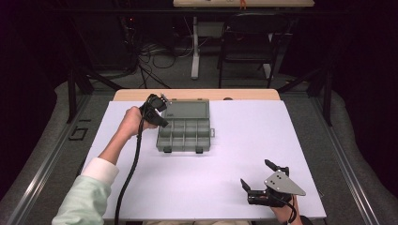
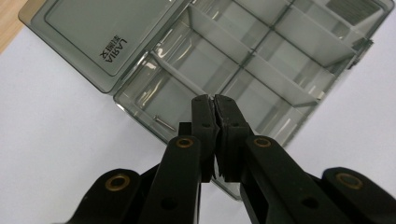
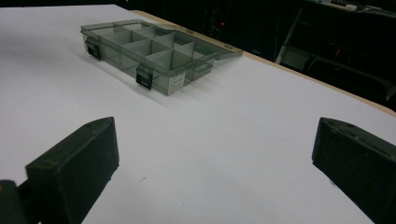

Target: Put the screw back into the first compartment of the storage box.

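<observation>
A: Where is the box (image 1: 185, 127) on the tabletop (image 1: 234, 154)?

B: Toward the far edge, a little left of the middle. It is a smoky grey see-through plastic box with its lid (image 1: 187, 109) swung back flat toward the far edge, and the tray part, split into small compartments, faces up.

A: And the left gripper (image 1: 162, 108)?

B: It hangs at the box's far left corner, over the line where lid and tray meet. In the left gripper view its two black jaws are pressed together tip to tip with nothing between them, pointing down at a compartment (image 2: 154, 100) along the hinge side. A thin white divider strip (image 2: 175, 73) lies loose and slanted across the compartment just beyond the tips. I cannot tell whether the tips touch the box's wall.

A: The right gripper (image 1: 256, 176)?

B: Near the tabletop's near right corner, well apart from the box. Its jaws stand wide apart and hold nothing; in the right gripper view the box lies far ahead, to the left of the gap between them.

A: Any writing?

B: On the lid, raised letters read "LARIIA" or close to it, upside down in the left gripper view, with a few small characters beside them that I cannot read. There is a pale label (image 3: 176, 82) on the tray's end wall; its print is too small to read. Two dark latches (image 3: 144, 77) sit on the front wall.
</observation>
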### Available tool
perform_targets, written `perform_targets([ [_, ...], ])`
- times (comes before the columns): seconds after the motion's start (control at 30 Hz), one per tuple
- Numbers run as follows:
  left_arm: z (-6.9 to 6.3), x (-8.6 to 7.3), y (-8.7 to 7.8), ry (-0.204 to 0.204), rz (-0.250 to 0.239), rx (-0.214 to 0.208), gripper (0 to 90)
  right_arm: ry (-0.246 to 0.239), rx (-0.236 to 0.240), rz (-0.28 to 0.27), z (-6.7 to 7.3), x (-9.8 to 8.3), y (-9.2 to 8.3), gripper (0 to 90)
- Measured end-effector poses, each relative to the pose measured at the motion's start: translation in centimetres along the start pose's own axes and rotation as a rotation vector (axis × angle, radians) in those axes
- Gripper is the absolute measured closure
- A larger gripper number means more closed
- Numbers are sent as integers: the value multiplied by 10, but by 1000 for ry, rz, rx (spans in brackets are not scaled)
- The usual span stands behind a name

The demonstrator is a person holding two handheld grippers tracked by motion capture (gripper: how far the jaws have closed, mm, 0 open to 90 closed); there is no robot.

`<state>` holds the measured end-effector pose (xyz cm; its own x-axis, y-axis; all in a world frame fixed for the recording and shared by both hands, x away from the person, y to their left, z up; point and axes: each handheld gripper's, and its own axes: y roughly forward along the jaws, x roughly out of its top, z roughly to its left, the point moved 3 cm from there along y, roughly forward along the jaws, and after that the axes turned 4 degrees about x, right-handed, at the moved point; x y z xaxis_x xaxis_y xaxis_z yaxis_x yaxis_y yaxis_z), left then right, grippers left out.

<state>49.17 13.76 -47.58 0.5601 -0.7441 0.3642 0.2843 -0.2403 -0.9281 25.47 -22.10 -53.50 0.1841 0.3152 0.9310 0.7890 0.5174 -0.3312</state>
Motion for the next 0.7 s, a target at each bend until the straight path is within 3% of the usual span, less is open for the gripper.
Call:
perform_targets([
  [0.4, 12, 1, 24, -68, 12, 19, 873, 4, -11, -24, 1, 0, 2, 0],
  [0.7, 17, -1, 41, -111, 31, 3, 864, 1, -8, -26, 1, 0, 1, 0],
])
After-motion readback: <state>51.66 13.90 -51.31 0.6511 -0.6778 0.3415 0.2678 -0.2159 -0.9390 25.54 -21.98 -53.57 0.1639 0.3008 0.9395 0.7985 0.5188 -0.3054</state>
